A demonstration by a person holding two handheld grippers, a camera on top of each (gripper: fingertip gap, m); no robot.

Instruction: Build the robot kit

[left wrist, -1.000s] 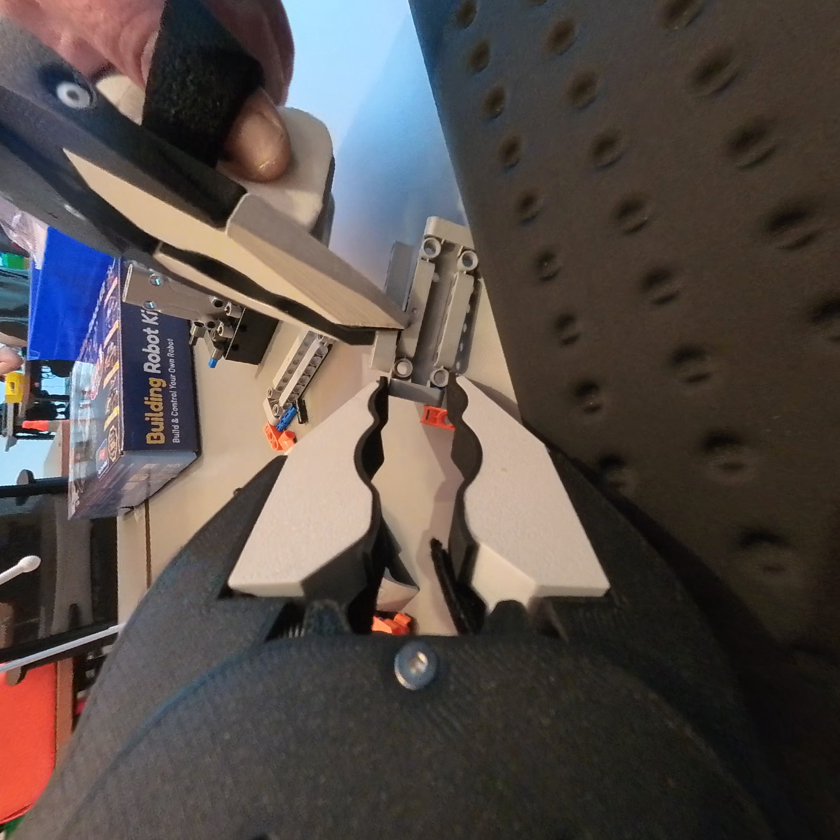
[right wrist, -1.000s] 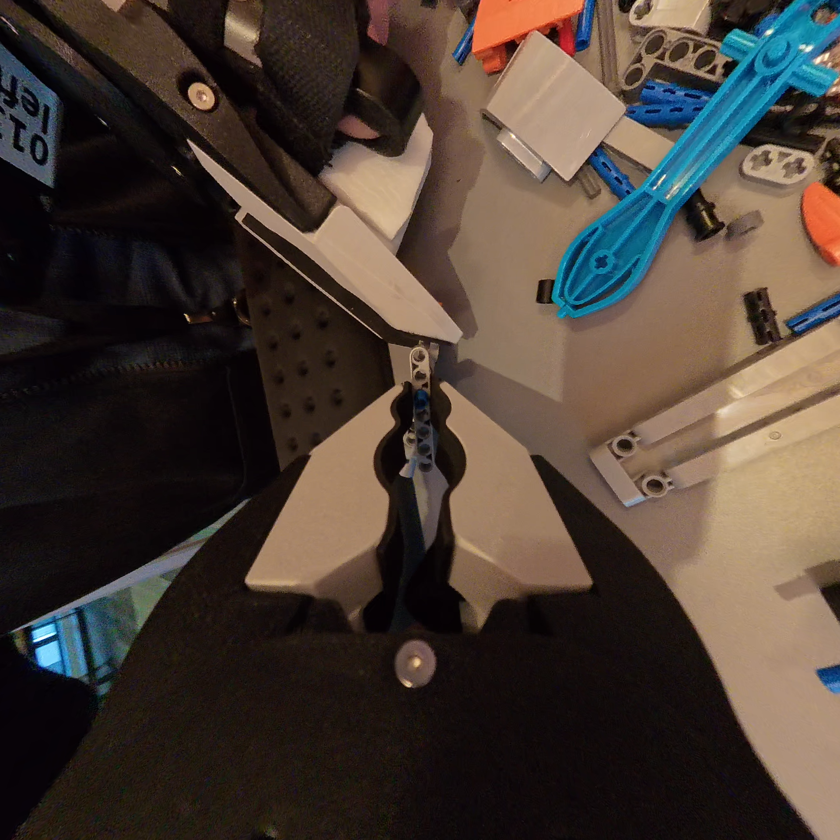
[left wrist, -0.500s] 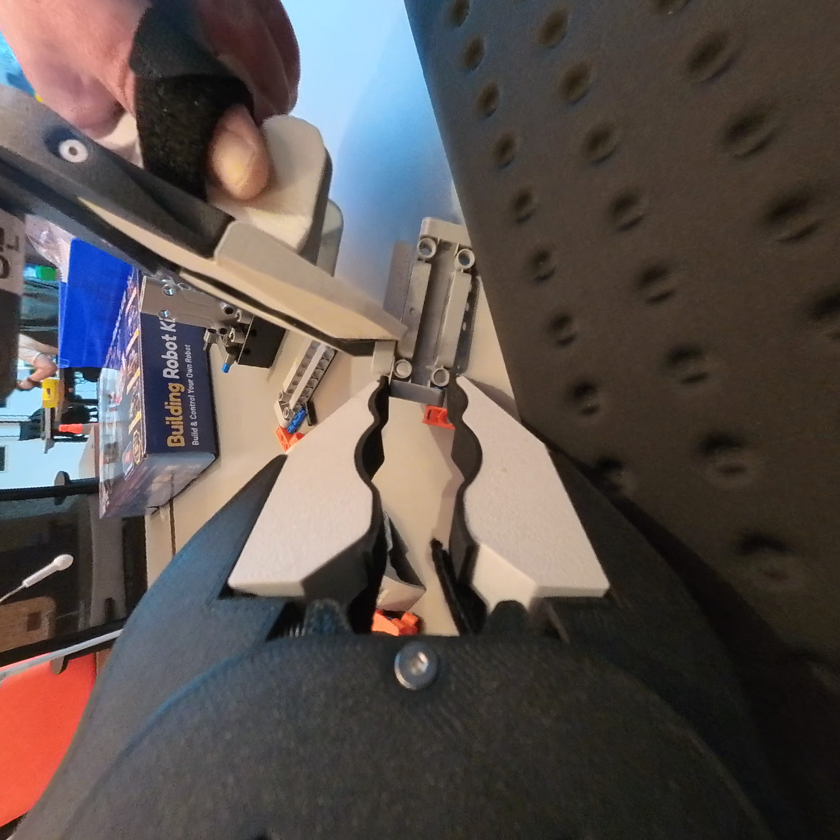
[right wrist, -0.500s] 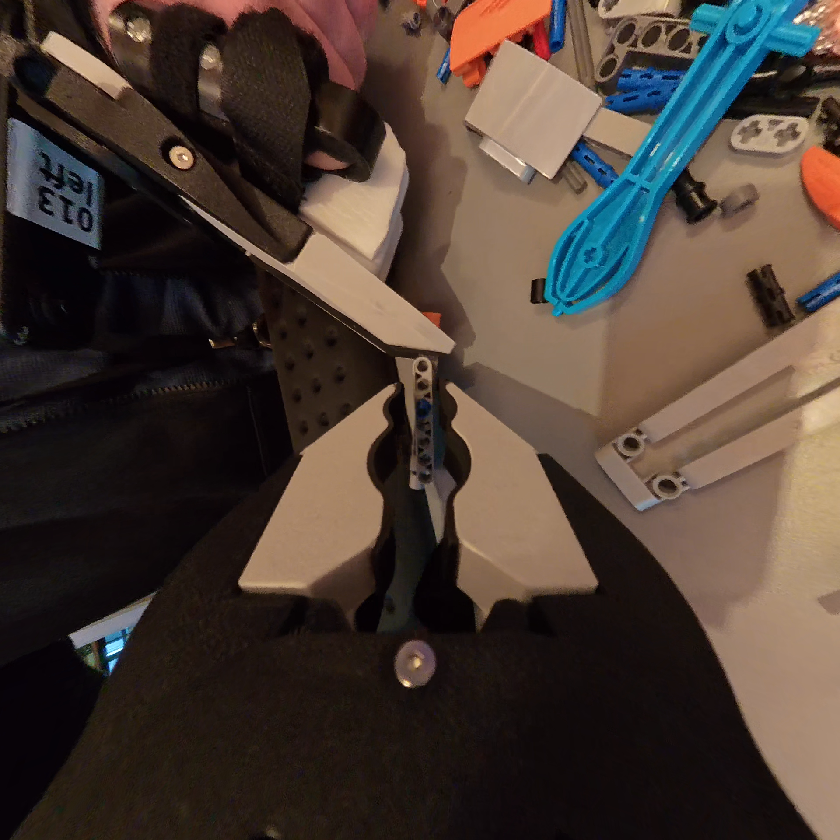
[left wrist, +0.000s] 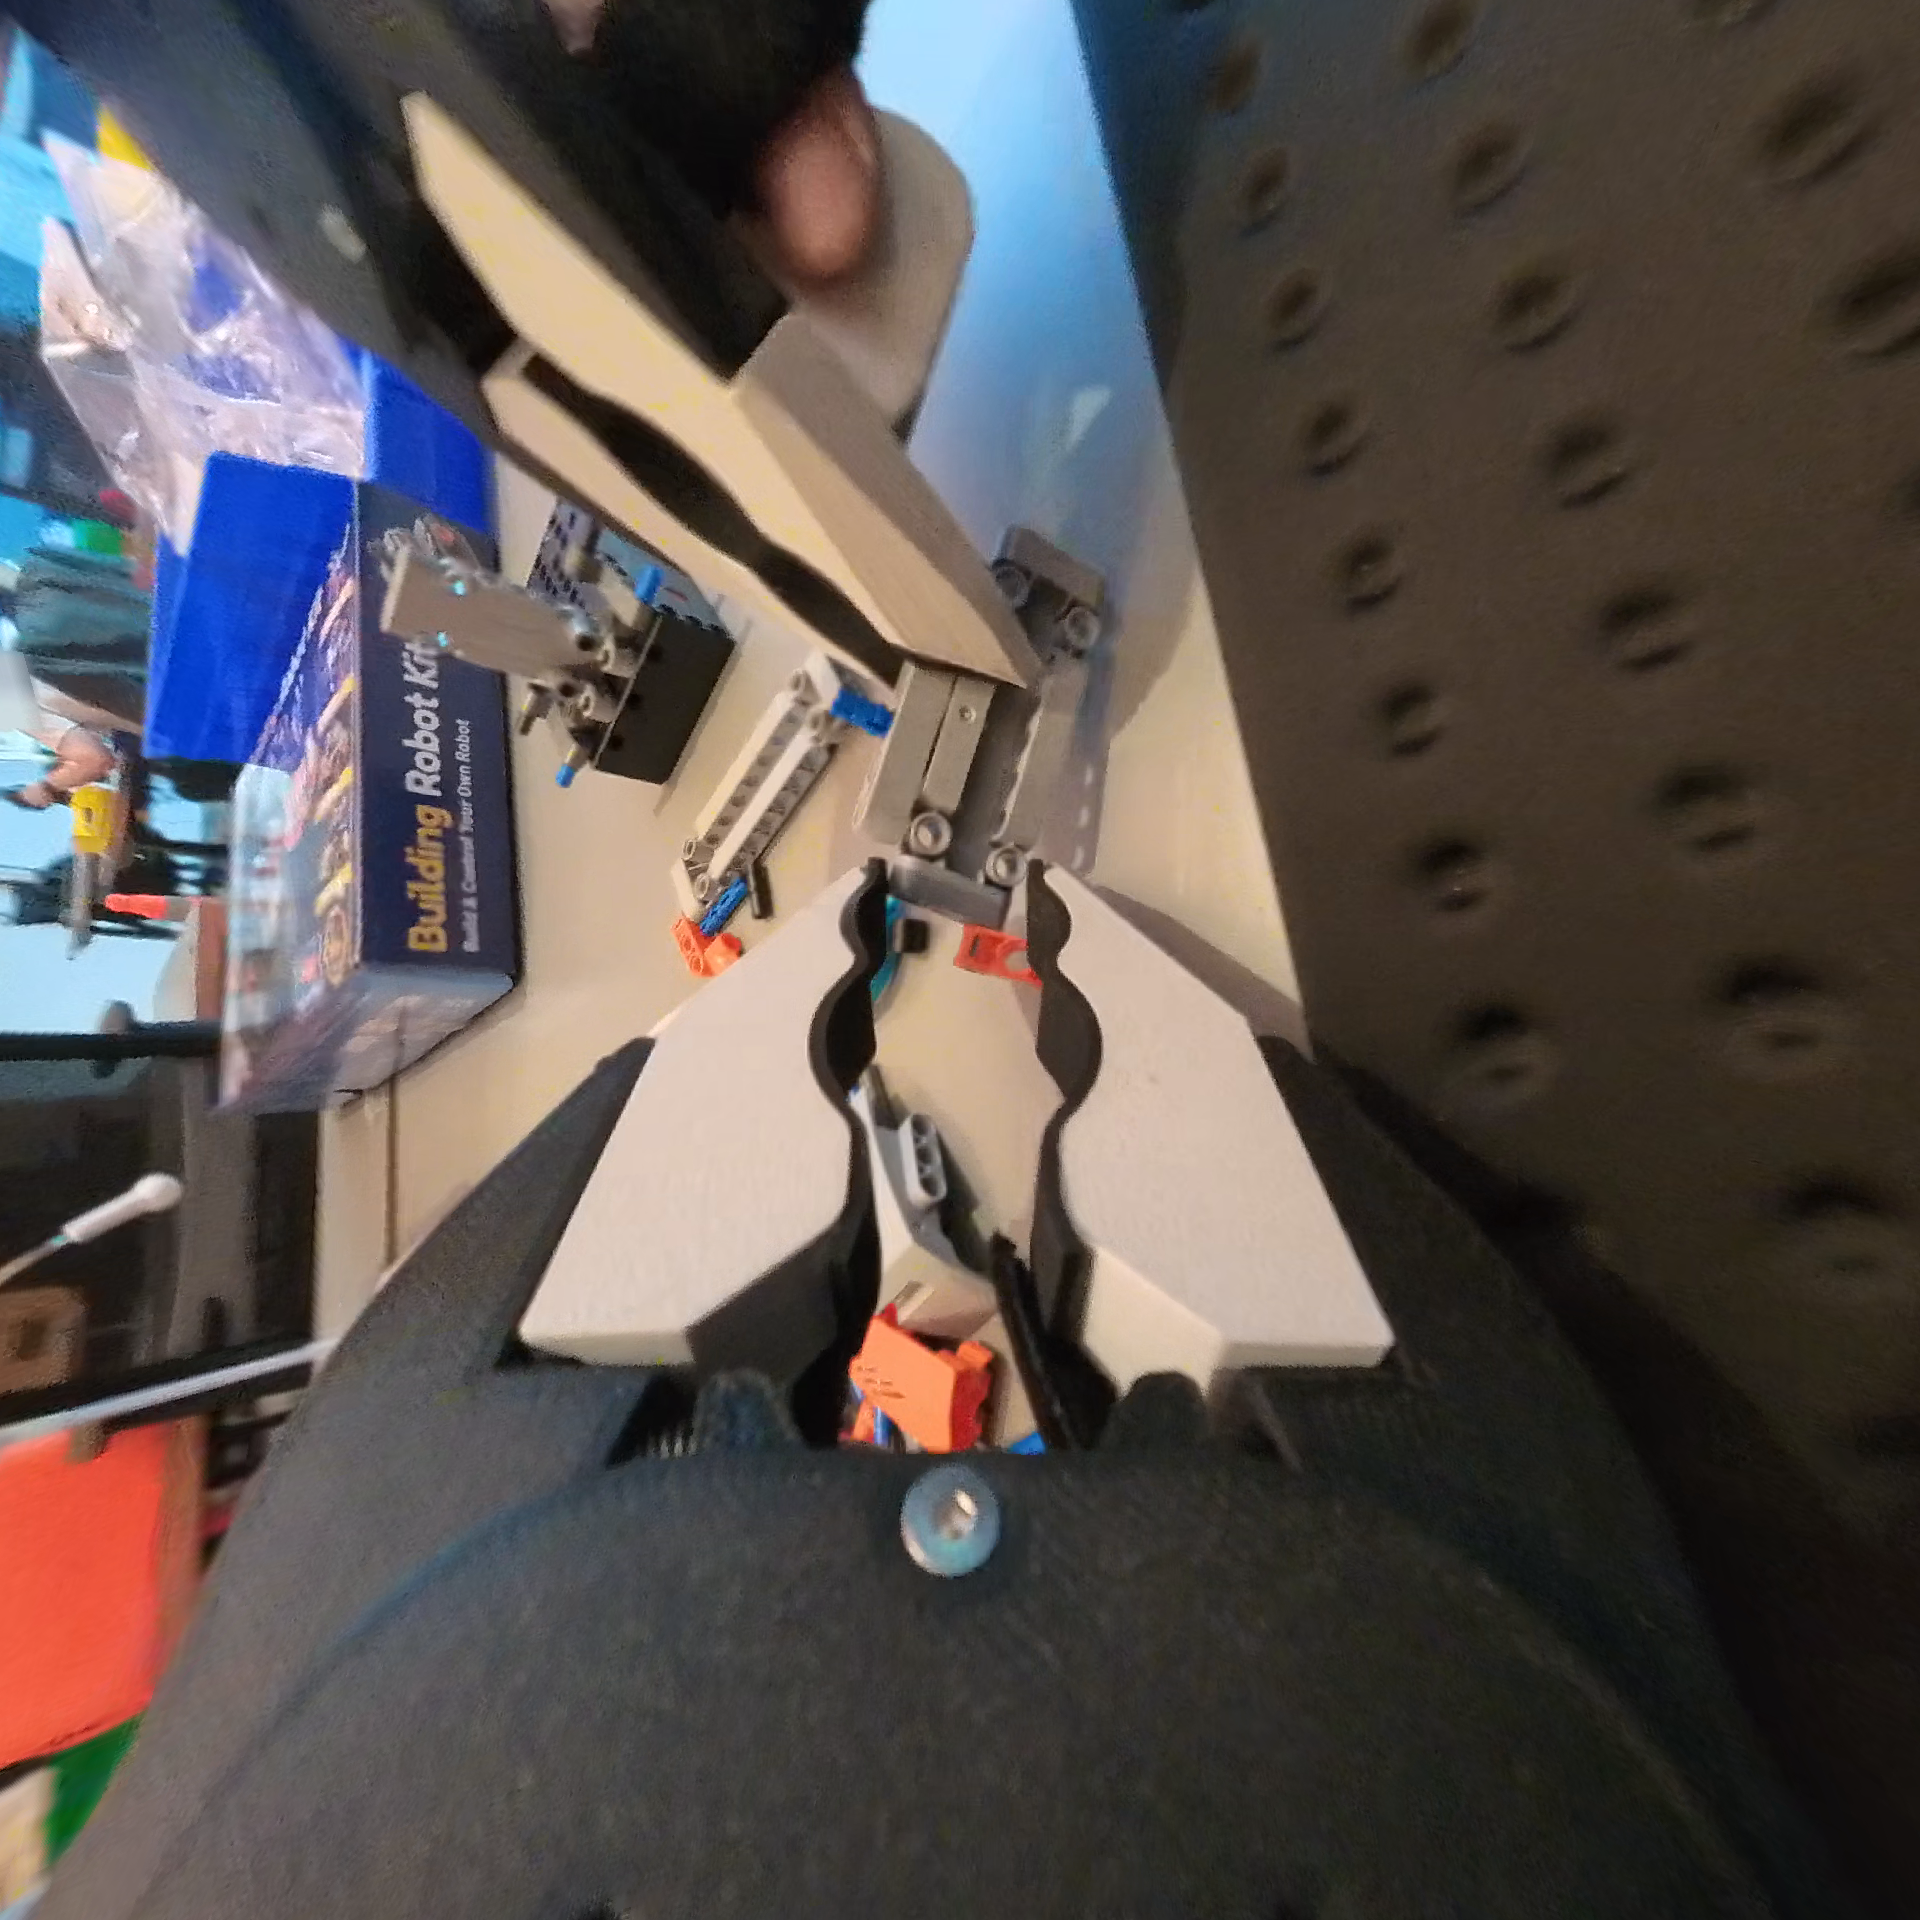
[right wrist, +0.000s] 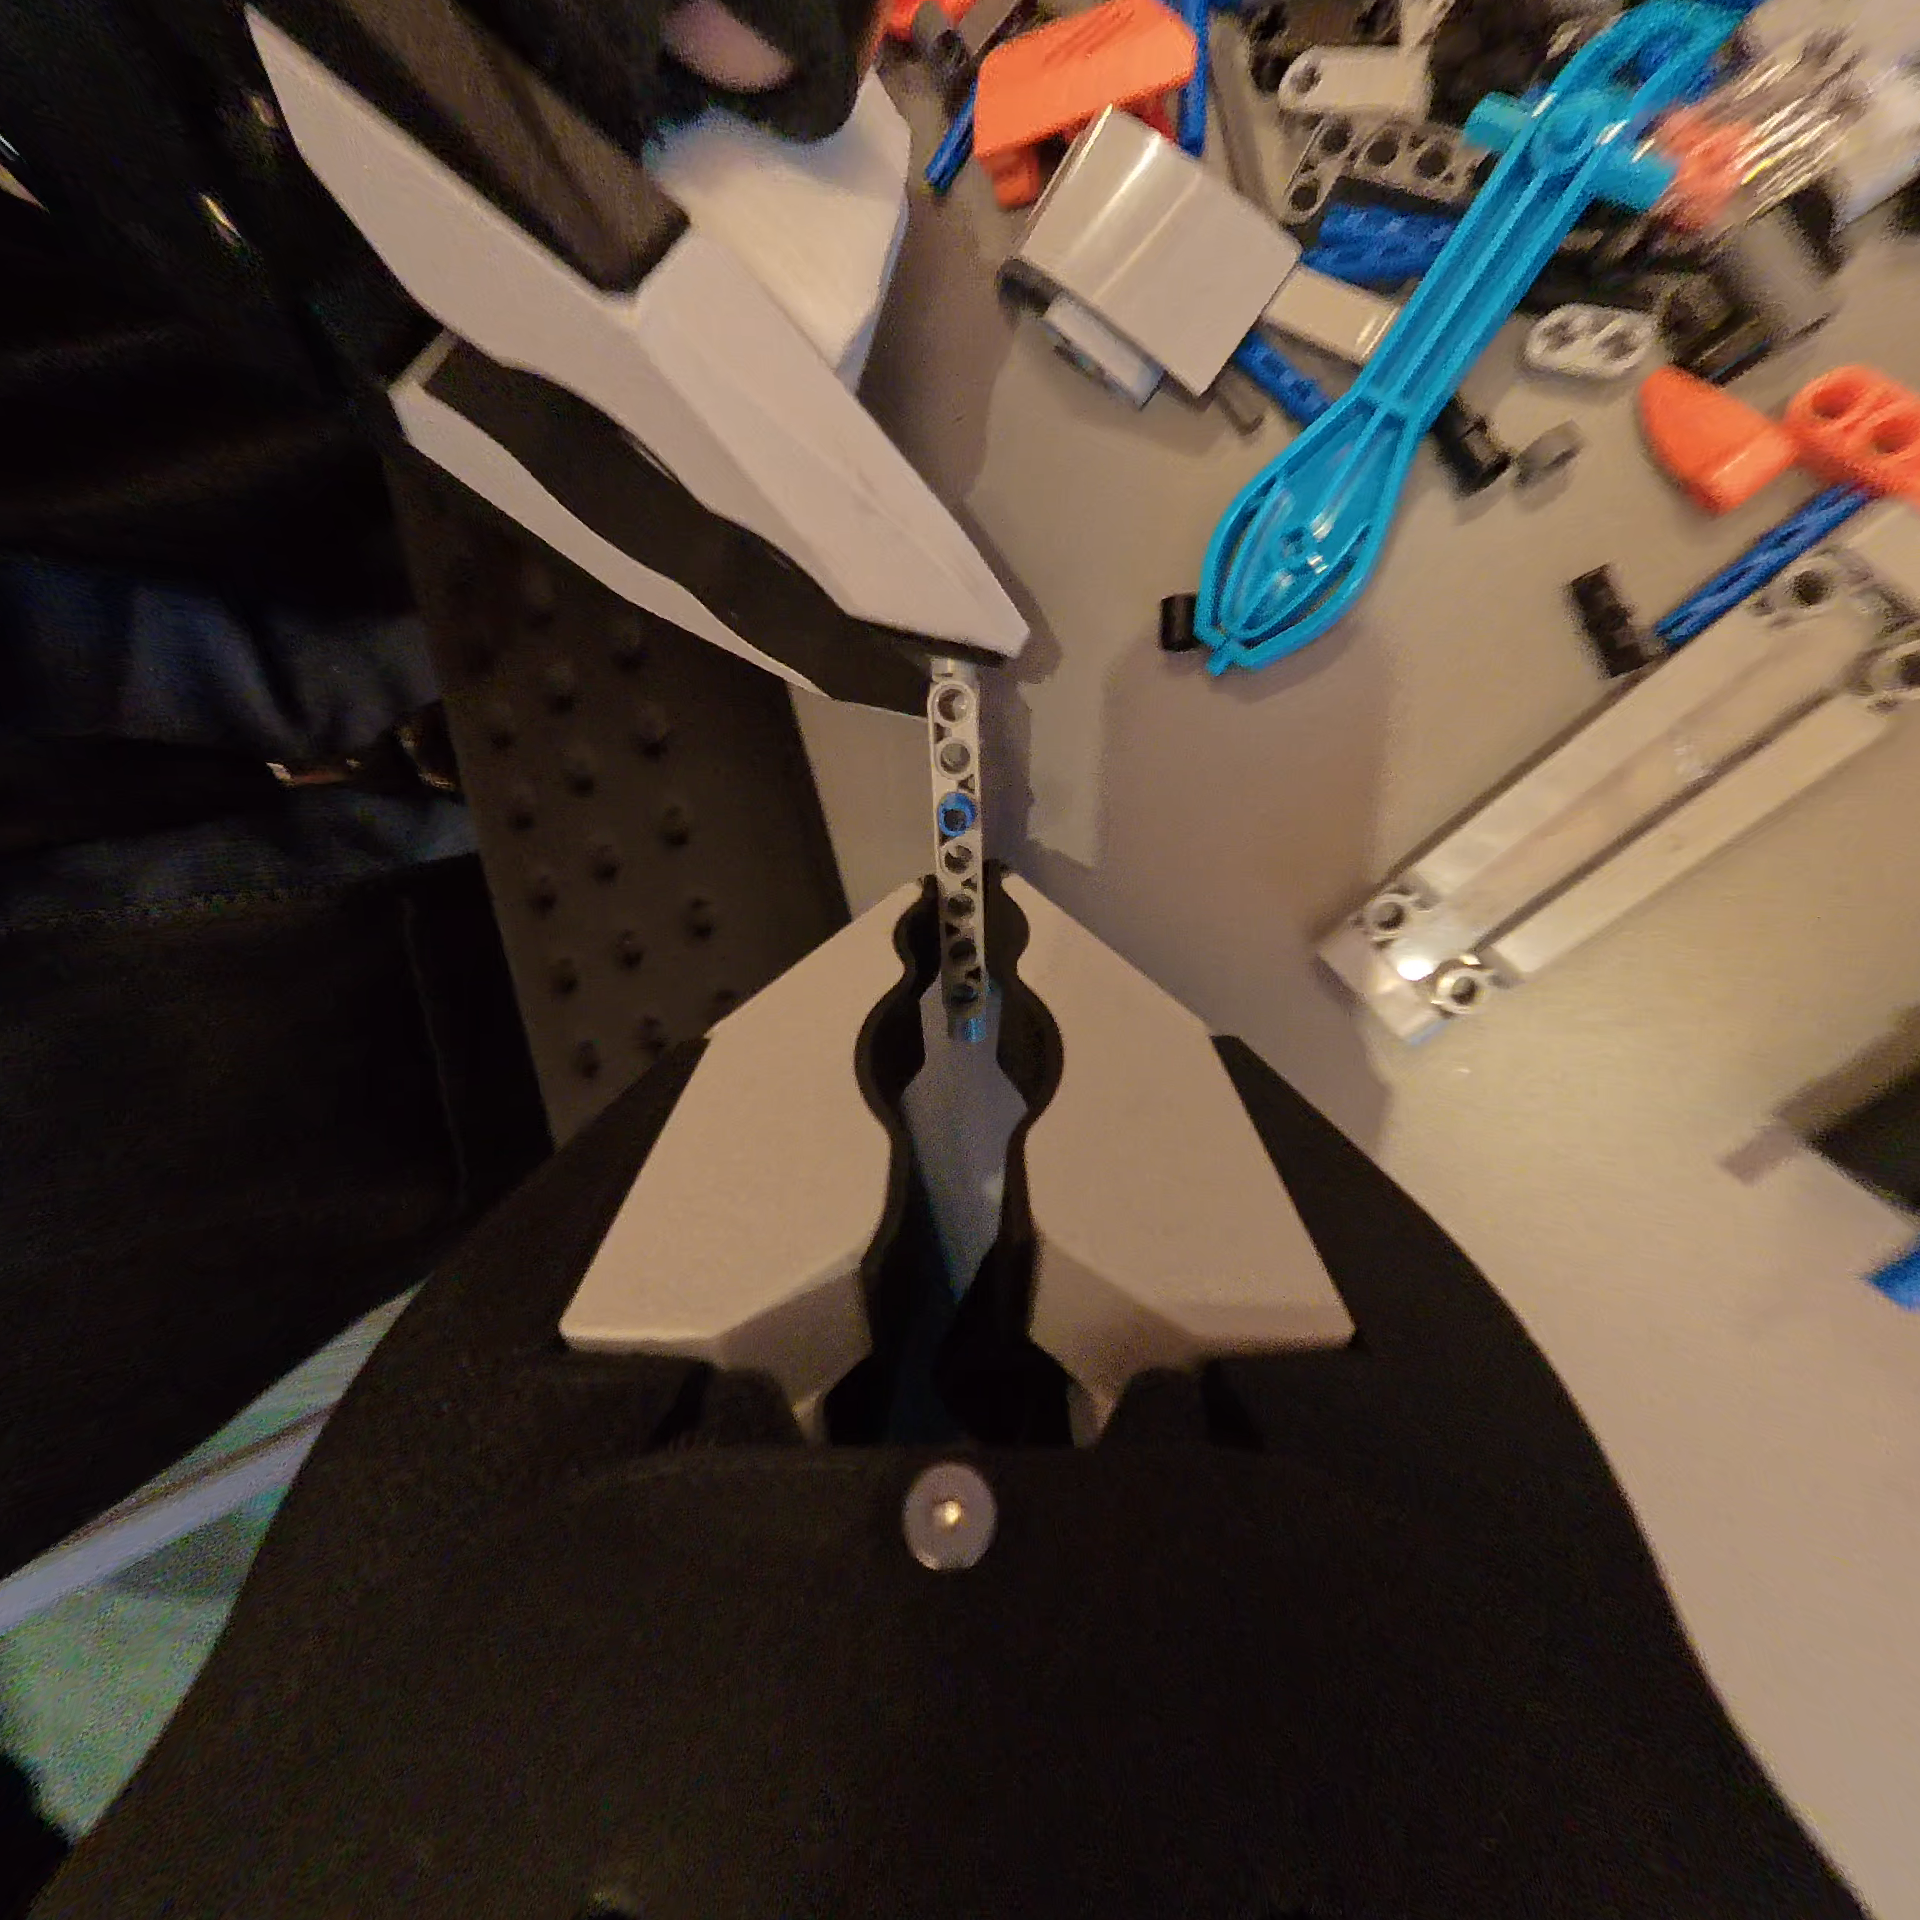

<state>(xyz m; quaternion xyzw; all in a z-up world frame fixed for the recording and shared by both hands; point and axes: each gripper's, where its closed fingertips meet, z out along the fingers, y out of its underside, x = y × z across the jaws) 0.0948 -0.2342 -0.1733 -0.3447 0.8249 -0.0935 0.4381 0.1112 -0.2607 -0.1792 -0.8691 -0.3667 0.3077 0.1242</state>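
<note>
My right gripper (right wrist: 966, 883) is shut on a thin grey beam with holes and a blue pin (right wrist: 954, 769), which sticks out past its fingertips. The beam's far end reaches the tips of my left gripper (right wrist: 966, 649), which comes in from the upper left. I cannot tell if they touch. In the left wrist view my left gripper (left wrist: 954, 894) has its jaws apart with nothing between them. The right gripper (left wrist: 966, 665) holds the beam (left wrist: 920, 748) just beyond them. A hand is strapped to each gripper.
A long grey panel (right wrist: 1621, 831), a cyan tool (right wrist: 1382, 395), a grey block (right wrist: 1153, 260) and orange parts (right wrist: 1081, 73) lie on the table. A blue box (left wrist: 395, 831), a black block (left wrist: 644, 707) and a small red piece (left wrist: 992, 951) show too. A dark perforated surface (left wrist: 1558, 727) stands close by. Left and right tips are no more than a few centimetres apart. The grey block (right wrist: 1153, 260) is about 7 cm from my left fingertips.
The two grippers have drawn apart. More of the beam now shows beyond the right fingertips. The left jaws keep the same gap. Both views are blurred by motion.
</note>
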